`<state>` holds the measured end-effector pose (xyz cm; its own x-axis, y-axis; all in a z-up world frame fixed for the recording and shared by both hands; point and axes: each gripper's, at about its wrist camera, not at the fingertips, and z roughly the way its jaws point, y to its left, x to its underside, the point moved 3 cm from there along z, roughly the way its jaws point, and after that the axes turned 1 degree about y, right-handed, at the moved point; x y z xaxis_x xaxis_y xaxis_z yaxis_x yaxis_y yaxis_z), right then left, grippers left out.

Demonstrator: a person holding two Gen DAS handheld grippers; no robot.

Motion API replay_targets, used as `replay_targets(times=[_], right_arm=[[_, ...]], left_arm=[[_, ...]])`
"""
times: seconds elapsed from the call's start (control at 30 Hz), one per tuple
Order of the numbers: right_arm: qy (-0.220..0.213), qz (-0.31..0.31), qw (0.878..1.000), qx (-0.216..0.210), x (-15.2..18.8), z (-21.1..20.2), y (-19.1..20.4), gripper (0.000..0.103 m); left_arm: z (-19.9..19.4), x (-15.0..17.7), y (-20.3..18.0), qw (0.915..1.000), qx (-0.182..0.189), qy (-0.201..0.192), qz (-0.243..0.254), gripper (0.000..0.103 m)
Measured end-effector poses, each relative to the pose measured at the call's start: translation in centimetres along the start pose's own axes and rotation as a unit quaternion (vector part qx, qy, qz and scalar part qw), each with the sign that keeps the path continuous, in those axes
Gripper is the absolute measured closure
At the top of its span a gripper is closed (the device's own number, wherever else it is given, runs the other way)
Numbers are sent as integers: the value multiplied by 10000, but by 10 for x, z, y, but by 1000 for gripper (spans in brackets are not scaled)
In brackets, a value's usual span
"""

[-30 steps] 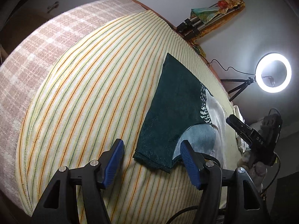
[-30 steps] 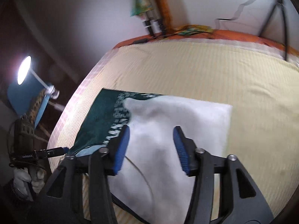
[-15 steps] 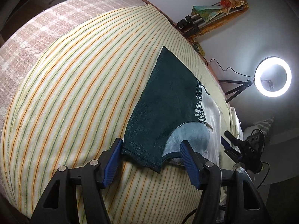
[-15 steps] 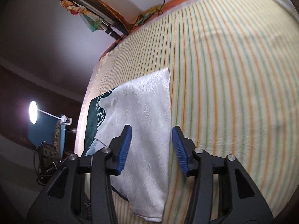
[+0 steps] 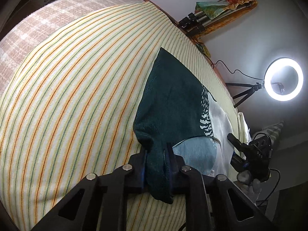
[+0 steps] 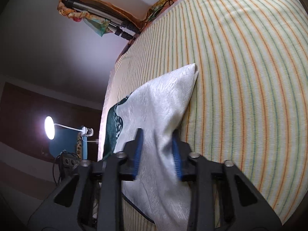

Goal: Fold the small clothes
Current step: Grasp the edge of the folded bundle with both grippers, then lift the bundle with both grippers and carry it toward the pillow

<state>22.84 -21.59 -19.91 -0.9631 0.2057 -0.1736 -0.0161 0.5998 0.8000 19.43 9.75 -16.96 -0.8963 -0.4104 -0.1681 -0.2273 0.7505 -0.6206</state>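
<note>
Both sets of fingers have just closed: left gripper point(image 5: 156, 159) clenches the garment point(image 5: 173, 111) at its green corner, right gripper point(image 6: 156, 154) its white corner (garment flat on the bed point(image 5: 77, 96)). Lift both evenly, keeping the edge taut.

Home bedroom: striped bedsheet point(image 5: 77, 96) on bed, ring light point(image 5: 283, 79), folded tripods point(image 5: 198, 21).

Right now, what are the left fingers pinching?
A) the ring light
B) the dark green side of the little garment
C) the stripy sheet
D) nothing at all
B: in the left wrist view the left gripper's fingers are squeezed onto the bunched dark green part of the garment.
</note>
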Motion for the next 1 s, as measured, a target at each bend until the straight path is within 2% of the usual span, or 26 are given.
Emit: replay_targets(times=[0.13,0.27,0.37,0.63,0.8,0.9,0.97,1.0], right_arm=[[-44,-381,9986,366,0,0,15,96],[-189,-853,9941,642,-1,-10,37,97],[-267,-1115,9904,774,-3,-14,51,97],[-322,-1420,9860,810,-6,-24,69,98],[-186,-1358,9878,740,-6,-23,60,98],[72,-1350,9872,850,-3,-18,48,95],[209,-1309,9864,969,-2,-19,35,81],[174,-1256,9863,1054,-3,-22,28,66]], left_arm=[[-2,2,-14,9994,-18,-134,309,98],[-13,3,-29,9976,84,-298,624,100],[-19,2,-36,9971,220,-366,636,100],[-28,1,-54,9945,488,-456,807,100],[-17,-2,-46,9951,156,-376,905,100],[-11,-3,-28,9966,-18,-275,781,100],[-8,-2,-17,9978,-15,-175,638,98],[-9,-1,-11,9982,-4,-161,575,96]])
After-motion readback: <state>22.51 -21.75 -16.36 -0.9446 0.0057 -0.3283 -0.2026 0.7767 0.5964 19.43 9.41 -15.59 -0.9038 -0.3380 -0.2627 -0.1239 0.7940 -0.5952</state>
